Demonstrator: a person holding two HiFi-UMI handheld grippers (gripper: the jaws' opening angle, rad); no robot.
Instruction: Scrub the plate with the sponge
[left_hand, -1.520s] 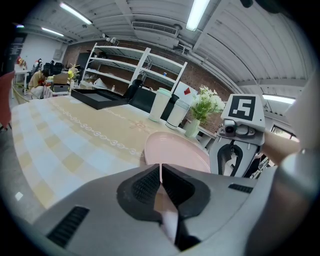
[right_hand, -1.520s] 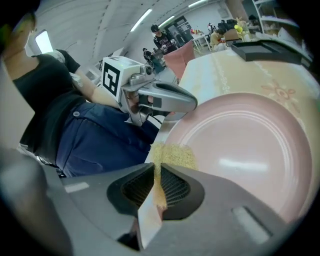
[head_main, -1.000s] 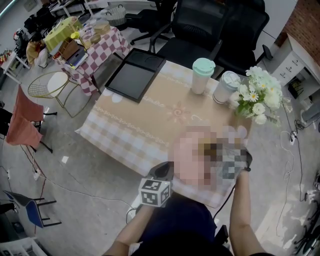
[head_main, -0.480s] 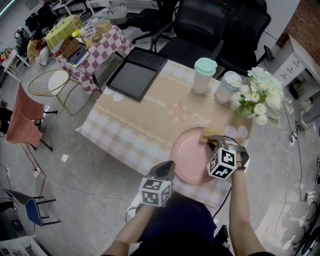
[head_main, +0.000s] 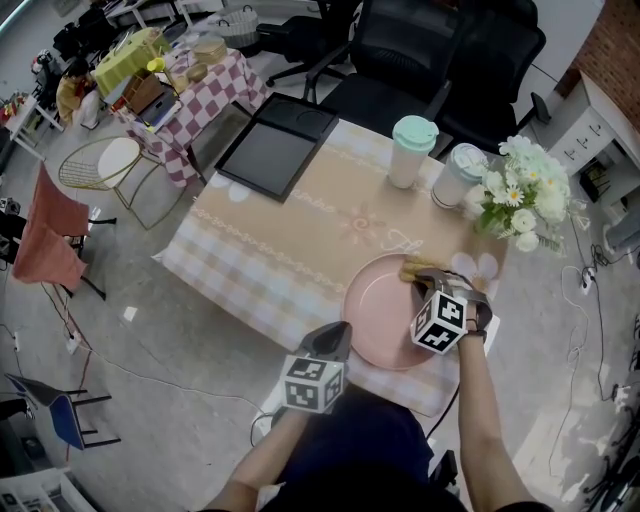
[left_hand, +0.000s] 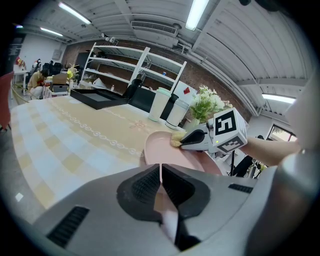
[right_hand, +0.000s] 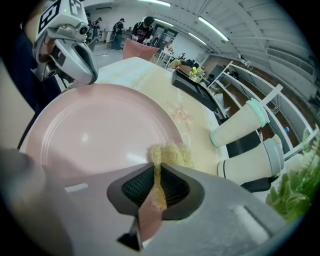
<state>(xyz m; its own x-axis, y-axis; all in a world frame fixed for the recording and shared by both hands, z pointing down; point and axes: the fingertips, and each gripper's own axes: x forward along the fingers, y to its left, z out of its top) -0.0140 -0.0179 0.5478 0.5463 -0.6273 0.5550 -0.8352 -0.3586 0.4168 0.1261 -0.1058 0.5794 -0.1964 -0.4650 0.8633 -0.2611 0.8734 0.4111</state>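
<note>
Where its jaws clamp the yellow sponge (right_hand: 172, 154), the right hand-held gripper (right_hand: 157, 175) holds it at the far rim of the pink plate (right_hand: 95, 130). Left hand-held gripper (left_hand: 161, 175): jaws pinched on the plate's near rim. Plate lies on the checked surface (head_main: 250, 270), with a mint-lidded cup (head_main: 408, 150) beyond it.

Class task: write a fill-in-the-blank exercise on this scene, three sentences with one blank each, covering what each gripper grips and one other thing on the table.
1. The right gripper has its fingers shut on a yellow ___.
2. The left gripper clamps the near rim of the pink ___.
3. The empty tray at the far end of the table is ___ in colour.

Missing words: sponge; plate; black.
</note>
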